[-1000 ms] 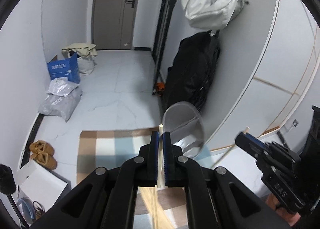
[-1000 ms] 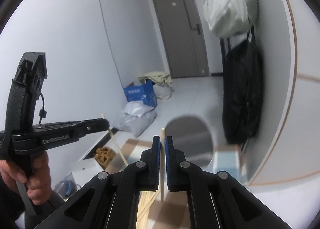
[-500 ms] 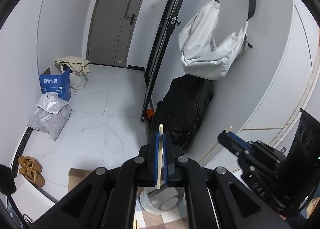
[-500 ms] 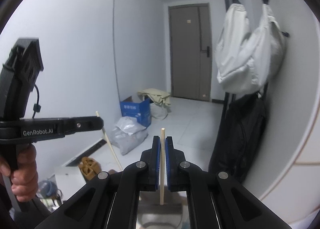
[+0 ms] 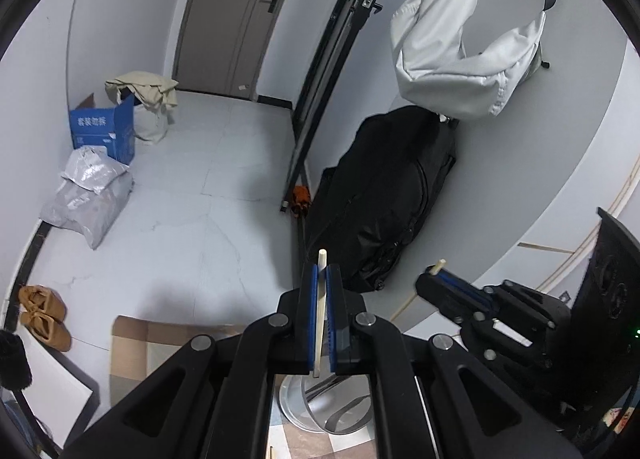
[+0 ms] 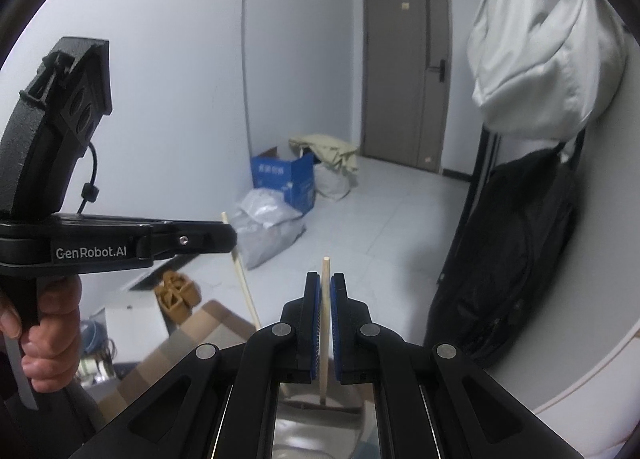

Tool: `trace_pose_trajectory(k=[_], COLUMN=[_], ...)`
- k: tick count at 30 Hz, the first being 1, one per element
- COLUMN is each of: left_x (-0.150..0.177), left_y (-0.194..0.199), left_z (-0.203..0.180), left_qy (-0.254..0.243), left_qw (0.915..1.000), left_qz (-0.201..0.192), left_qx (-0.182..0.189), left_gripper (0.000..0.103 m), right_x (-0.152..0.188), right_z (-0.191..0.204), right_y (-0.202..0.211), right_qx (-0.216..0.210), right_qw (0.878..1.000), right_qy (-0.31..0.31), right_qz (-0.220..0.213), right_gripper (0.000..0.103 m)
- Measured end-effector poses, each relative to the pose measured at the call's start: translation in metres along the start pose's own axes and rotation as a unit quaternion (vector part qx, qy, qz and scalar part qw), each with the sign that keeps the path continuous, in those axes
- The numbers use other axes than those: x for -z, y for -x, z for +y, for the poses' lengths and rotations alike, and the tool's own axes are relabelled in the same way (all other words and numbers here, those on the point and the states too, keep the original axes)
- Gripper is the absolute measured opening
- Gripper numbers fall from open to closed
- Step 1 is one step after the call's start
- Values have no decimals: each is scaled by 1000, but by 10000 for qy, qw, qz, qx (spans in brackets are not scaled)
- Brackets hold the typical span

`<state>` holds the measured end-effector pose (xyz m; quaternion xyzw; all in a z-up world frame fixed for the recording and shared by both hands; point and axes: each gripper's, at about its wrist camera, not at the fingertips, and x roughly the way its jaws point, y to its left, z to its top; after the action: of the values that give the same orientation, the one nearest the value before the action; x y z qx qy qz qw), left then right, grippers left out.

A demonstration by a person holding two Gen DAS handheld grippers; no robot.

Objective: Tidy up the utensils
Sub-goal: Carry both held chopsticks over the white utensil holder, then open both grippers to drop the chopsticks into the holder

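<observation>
My left gripper is shut on a pale wooden chopstick that stands upright between the blue pads. My right gripper is shut on a second wooden chopstick, also upright. A round metal cup sits on the checked cloth right below both grippers; it also shows in the right wrist view. In the left wrist view the right gripper is at the right, with its chopstick tip sticking out. In the right wrist view the left gripper is at the left, its chopstick slanting down toward the cup.
A checked cloth covers the table below. Beyond are a tiled floor, a blue box, grey bags, brown slippers, a black bag and a white bag hanging on the wall.
Both grippers have risen and tilted up, each still holding its chopstick. The cup has dropped from the middle of the view to the bottom edge, under the fingers.
</observation>
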<state>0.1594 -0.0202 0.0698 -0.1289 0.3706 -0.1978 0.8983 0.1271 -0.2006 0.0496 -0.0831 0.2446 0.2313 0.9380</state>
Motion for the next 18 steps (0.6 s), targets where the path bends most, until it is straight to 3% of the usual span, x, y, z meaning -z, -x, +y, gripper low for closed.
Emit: trace_pose_trajectory(k=[6, 8, 10, 12, 14, 18], left_x=[1, 0, -1, -2, -1, 5], left_y=[-11, -9, -4, 5, 11, 24], left_z=[-2, 1, 4, 7, 10, 13], left_qy=[-92, -52, 19, 89, 133, 153], left_qw=[9989, 9992, 9991, 9995, 9997, 9997], left_qz=[358, 351, 339, 254, 180, 58], left_qx=[283, 210, 263, 192, 109, -172], left_gripper=[0, 4, 18, 29, 33, 44], right_x=[8, 9, 11, 13, 17, 24], right_z=[0, -3, -4, -10, -15, -23], right_y=[-17, -19, -17, -10, -3, 14], right_qx=[-267, -343, -365, -348, -325, -272], right_qw=[9991, 9984, 9980, 9974, 9967, 9939], right_qy=[-191, -313, -424, -557, -708, -1065], right_qz=[286, 317, 308, 279, 226, 95], right_gripper=[5, 7, 8, 18, 28, 30])
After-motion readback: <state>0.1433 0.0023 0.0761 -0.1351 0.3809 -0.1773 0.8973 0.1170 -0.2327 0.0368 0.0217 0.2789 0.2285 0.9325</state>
